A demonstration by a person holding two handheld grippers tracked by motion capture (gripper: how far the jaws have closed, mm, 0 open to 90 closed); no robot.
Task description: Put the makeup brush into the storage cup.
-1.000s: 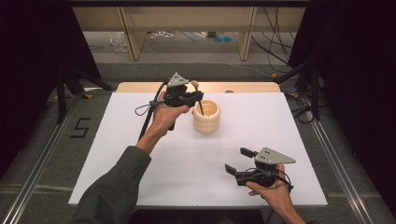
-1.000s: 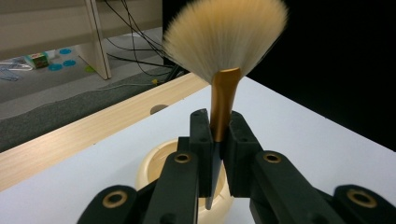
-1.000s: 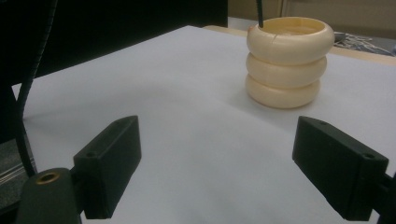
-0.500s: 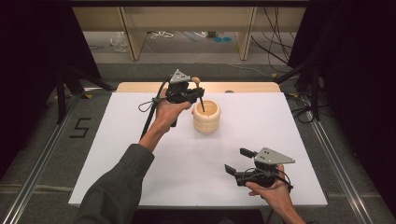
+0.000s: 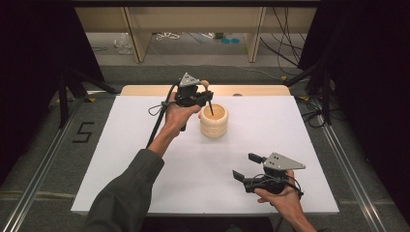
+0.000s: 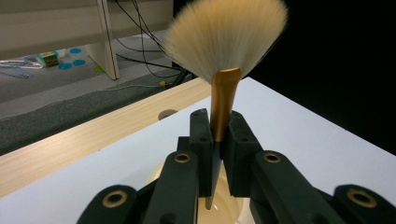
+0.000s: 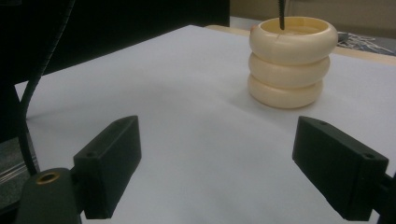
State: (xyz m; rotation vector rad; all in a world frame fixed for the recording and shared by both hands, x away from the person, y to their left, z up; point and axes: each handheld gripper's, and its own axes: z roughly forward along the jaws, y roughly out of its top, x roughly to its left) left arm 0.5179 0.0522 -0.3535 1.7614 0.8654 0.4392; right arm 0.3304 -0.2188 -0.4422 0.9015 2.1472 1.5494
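Brush (image 6: 225, 56) sits clamped in my left gripper (image 5: 197, 98), bristles up, handle tip pointing down into the ribbed cream holder (image 5: 214, 121) so it can drop in upright. From above, the tip looks just inside the holder's rim, though I can't tell if it touches bottom. My right gripper (image 5: 246, 168) rests with jaws wide and empty on the bench (image 5: 145, 188), well short of the holder. Since a second ago, my left hand has edged slightly; the right hasn't moved.

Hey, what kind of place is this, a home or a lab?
Probably a lab or recording workspace: a white table ringed by dark curtains, loose cables on the floor, and metal floor rails.
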